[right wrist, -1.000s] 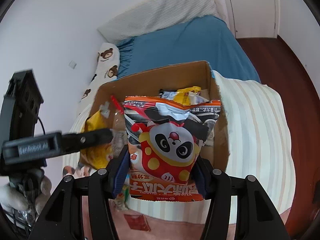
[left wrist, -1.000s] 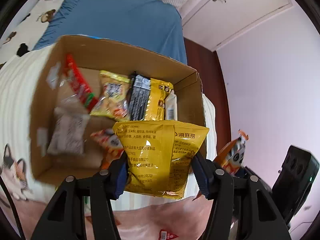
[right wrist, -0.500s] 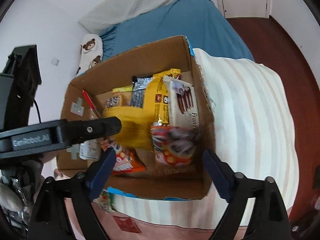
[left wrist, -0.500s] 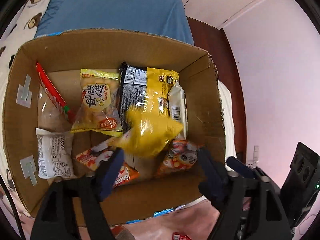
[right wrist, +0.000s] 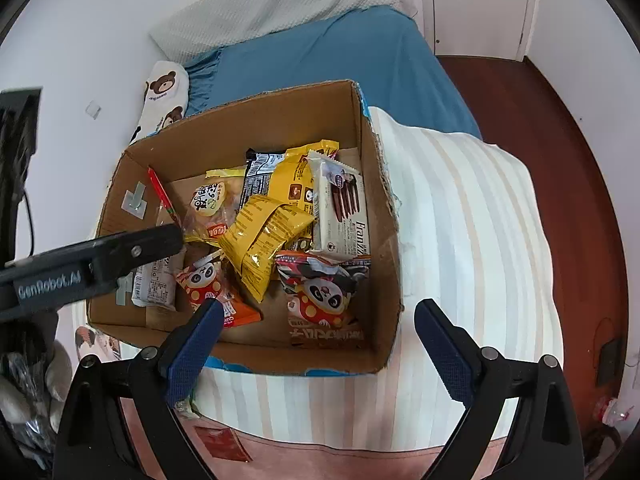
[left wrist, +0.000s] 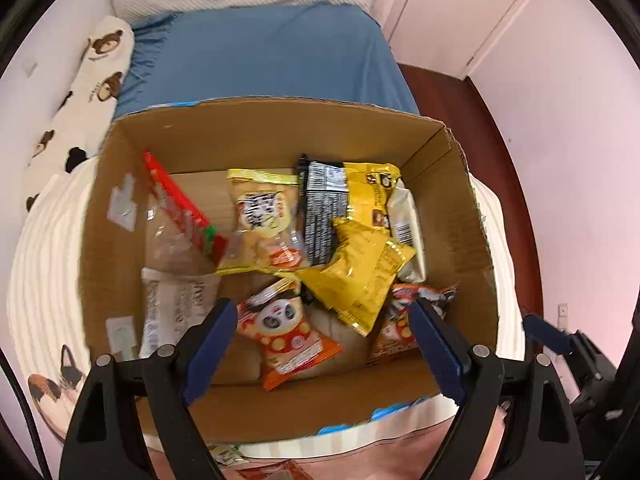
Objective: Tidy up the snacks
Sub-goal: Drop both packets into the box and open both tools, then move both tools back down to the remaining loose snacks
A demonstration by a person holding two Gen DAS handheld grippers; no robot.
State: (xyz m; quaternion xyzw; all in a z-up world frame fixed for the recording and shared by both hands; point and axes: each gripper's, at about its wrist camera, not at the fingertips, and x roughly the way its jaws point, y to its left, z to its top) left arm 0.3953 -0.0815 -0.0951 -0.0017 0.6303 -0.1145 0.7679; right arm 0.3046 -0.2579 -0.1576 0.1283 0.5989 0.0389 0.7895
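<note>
The yellow snack bag (left wrist: pixel 358 270) and the panda-print bag (right wrist: pixel 324 294) now lie inside the cardboard box (left wrist: pixel 280 124); a second ago each was pinched in a gripper above it. The yellow one rests tilted across the middle of the pile, its top edge overlapping the black-and-yellow packet (left wrist: pixel 344 200) at 12 o'clock. The panda bag sits at 4 o'clock from it, against the box's right wall, with a second panda bag (left wrist: pixel 286 336) at 7 o'clock.

Both tools have let go. The left gripper (left wrist: pixel 320 344) hangs over the box's near rim with jaws wide apart and nothing between them; the right gripper (right wrist: pixel 316 344) is likewise spread and empty.

So two more snacks are stowed. Judging by the wrappers (left wrist: pixel 228 456) glimpsed on the pink cover at 6 o'clock below the box, more probably remain to fetch.
</note>
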